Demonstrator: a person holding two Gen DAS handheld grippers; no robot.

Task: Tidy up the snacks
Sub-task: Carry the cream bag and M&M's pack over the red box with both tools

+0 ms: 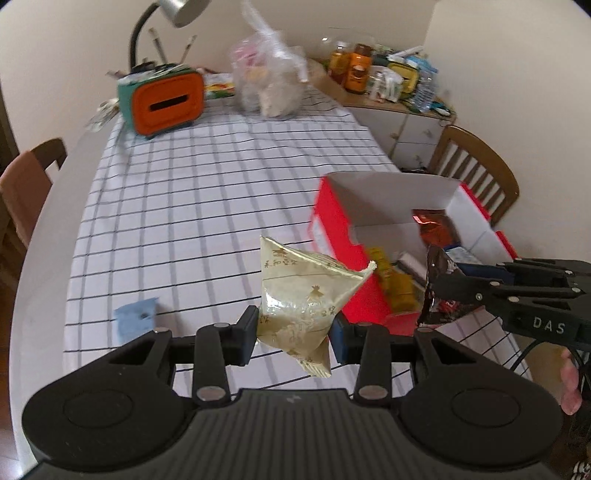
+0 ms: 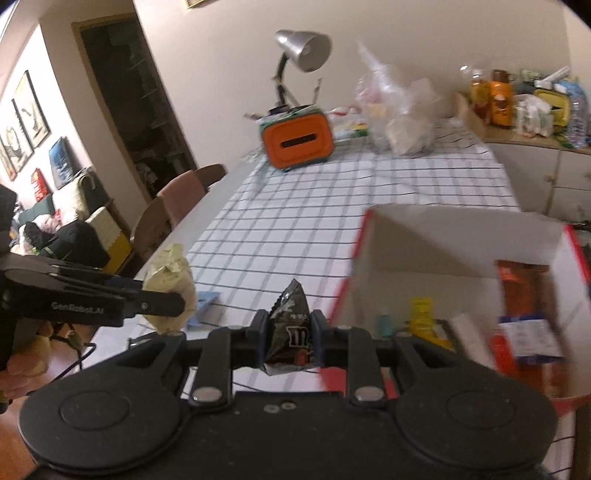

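Left tongs (image 1: 294, 332): squeezed shut on a cream snack bag (image 1: 299, 295), lifted clear above the bench (image 1: 184, 206). Bag puffy, with gold marks, corner pointing to 2 o'clock. Seen again from the right wrist view at 9 o'clock, as a pale lump in the black tongs.

Right tongs (image 2: 289, 338): closed tight on a dark brown candy bag (image 2: 291, 325), tip sticking up toward 12 o'clock. Also up off the bench. In the left wrist view, same tongs coming in from 3 o'clock with the dark bag pinched at the front, just beside the red box (image 1: 332, 236).

Red box: open on top, white inside, standing on the checked cloth at 2 o'clock from the cream bag. Inside: a yellow packet (image 1: 391, 273), a shiny red-brown packet (image 1: 436, 229), and some blue and white packs, too blurry to name for sure. Neither held bag inside the box yet; cream bag just left of its near corner.

Small blue thing (image 1: 135, 317) lying flat on the cloth at 9 o'clock from the left tongs.

Far end of the bench, toward 12 o'clock: orange and green box with a slot (image 1: 166, 103), silver lamp (image 1: 177, 11) behind it, clear plastic bag (image 1: 269, 81) beside it.

Wooden chair (image 1: 476, 166) past the red box. Part of a hand (image 1: 570, 384) at the right edge.
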